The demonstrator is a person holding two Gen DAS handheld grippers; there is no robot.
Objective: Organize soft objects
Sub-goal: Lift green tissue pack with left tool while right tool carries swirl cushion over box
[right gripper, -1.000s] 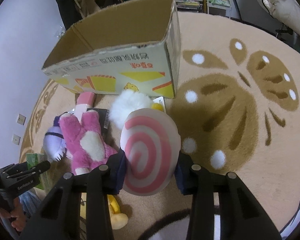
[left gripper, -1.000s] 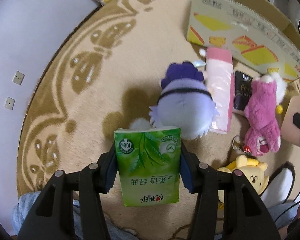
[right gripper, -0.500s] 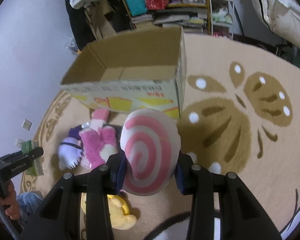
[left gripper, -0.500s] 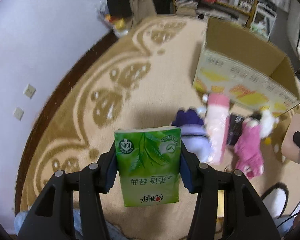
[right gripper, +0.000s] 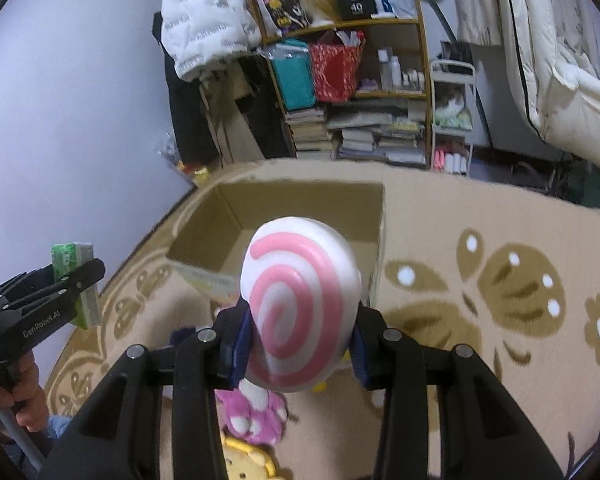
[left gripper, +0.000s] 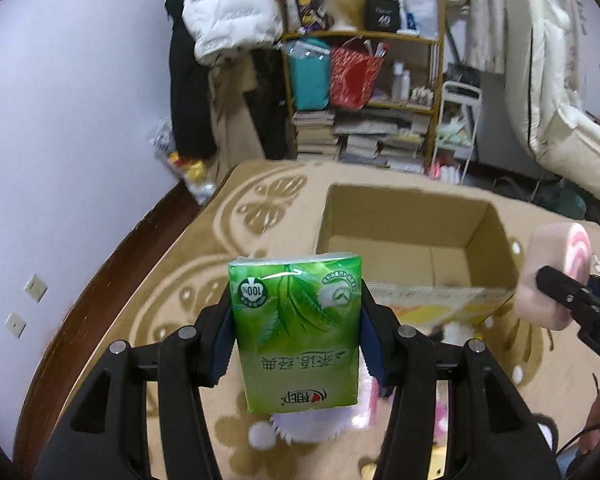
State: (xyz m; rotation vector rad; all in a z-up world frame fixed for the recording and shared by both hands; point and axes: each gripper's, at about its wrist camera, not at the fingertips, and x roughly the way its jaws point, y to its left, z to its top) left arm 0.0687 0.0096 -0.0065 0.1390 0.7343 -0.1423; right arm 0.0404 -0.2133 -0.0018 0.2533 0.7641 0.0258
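My left gripper (left gripper: 296, 334) is shut on a green tissue pack (left gripper: 296, 332) and holds it raised above the rug, near the front left of the open cardboard box (left gripper: 410, 216). My right gripper (right gripper: 298, 330) is shut on a pink-and-white swirl cushion (right gripper: 300, 312), held up in front of the box (right gripper: 300, 204). The cushion also shows in the left wrist view (left gripper: 556, 276), by the box's right corner. The tissue pack shows at the left of the right wrist view (right gripper: 74, 276). The box looks empty inside.
On the beige patterned rug (right gripper: 480, 248) below the grippers lie a pink plush (right gripper: 256, 412), a yellow plush (right gripper: 248, 464) and a purple-white plush (left gripper: 312, 420). A cluttered shelf (left gripper: 364, 92), stacked books and hanging coats stand behind the box. White bedding (right gripper: 560, 60) is at the right.
Both grippers have risen and tilted up with their loads. The views swung from the plush toys on the rug to the box's open top and the shelf behind.
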